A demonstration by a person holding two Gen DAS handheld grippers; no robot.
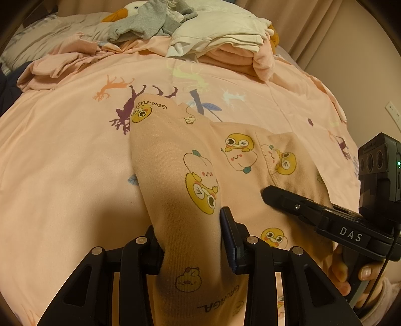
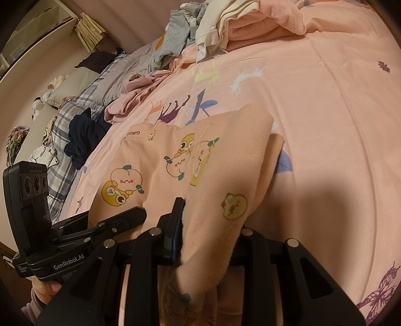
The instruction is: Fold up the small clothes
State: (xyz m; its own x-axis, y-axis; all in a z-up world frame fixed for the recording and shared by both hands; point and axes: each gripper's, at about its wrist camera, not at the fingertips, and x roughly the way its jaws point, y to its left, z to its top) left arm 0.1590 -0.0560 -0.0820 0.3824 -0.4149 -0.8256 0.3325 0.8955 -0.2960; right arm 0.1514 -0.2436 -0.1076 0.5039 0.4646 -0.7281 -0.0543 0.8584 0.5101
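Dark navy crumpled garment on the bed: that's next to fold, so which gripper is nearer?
Left. The left gripper, clamping the peach cartoon-print garment, sits on the side of the dark navy garment; the right gripper holds the same cloth farther away.

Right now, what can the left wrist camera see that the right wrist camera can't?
Only the left wrist view shows the wall socket and the orange beak of a plush toy. Only the right wrist view shows the dark navy garment, the plaid bedding and the white shelf. Both show the peach cartoon garment gripped by the left gripper and right gripper, the pink bedspread and the clothes pile.
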